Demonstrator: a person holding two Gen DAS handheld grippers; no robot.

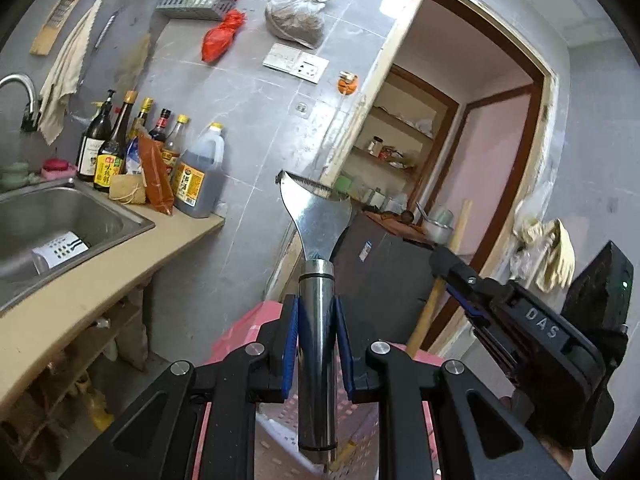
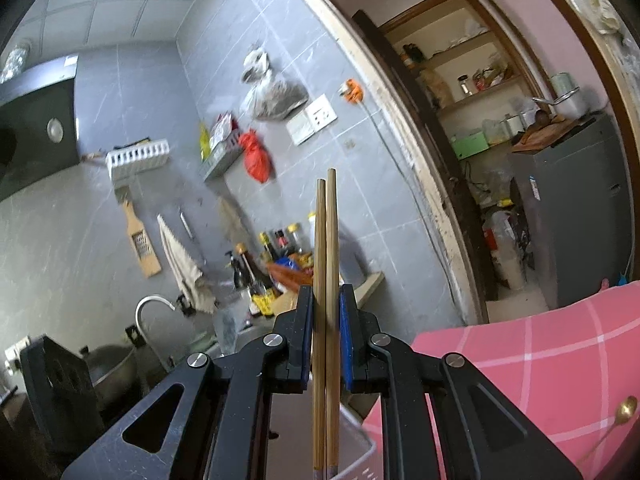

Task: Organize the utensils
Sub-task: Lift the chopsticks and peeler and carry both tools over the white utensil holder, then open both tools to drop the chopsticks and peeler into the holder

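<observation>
Silver steel gleams on the peeler (image 1: 316, 240), its handle pinched between the left gripper (image 1: 316, 344)'s blue pads, black arms below. Light brown chopsticks (image 2: 326, 280) at frame centre, grey-tipped at the bottom, sit in the right gripper (image 2: 326, 340), also black and blue. Pink cloth (image 2: 540, 360) with a white check lower right. Grey tiled wall (image 2: 140, 220) behind, red bag (image 2: 256, 156) hanging on it.

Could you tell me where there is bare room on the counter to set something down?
The counter is bare along its front edge, from beside the sink towards its end below the oil jug. The back corner is crowded with sauce bottles and packets.
</observation>
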